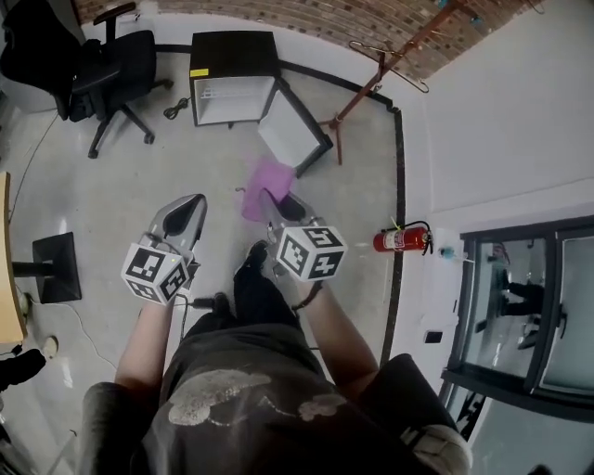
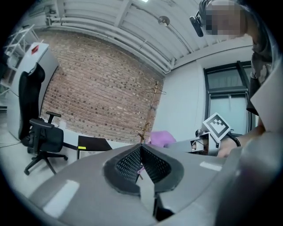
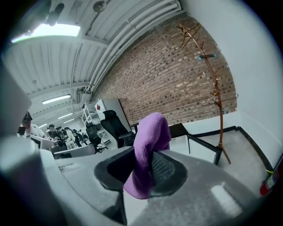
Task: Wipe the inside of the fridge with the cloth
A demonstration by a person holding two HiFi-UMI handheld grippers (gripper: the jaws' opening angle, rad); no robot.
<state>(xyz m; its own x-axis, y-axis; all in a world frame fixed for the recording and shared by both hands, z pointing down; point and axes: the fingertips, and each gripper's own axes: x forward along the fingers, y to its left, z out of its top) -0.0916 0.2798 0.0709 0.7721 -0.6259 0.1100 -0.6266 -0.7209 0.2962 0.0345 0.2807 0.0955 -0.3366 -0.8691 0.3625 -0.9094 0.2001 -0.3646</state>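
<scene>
Clearly, the cloth (image 3: pixel 151 132) half-hides the right hand-held gripper (image 3: pixel 144 171) clamping it; left hand-held gripper (image 2: pixel 141 167) closed, empty.

Brick back wall (image 1: pixel 306 20), white side wall (image 1: pixel 501 111), grey concrete floor (image 1: pixel 121 186). Black office chair (image 1: pixel 116 74) far left, wooden coat stand (image 1: pixel 376 76) near the brick. Red fire extinguisher (image 1: pixel 401 240) by the white wall, dark-framed glass doors (image 1: pixel 529 306) beside it. Ribbed white ceiling (image 3: pixel 66 57), strip light (image 3: pixel 46 30) on.
</scene>
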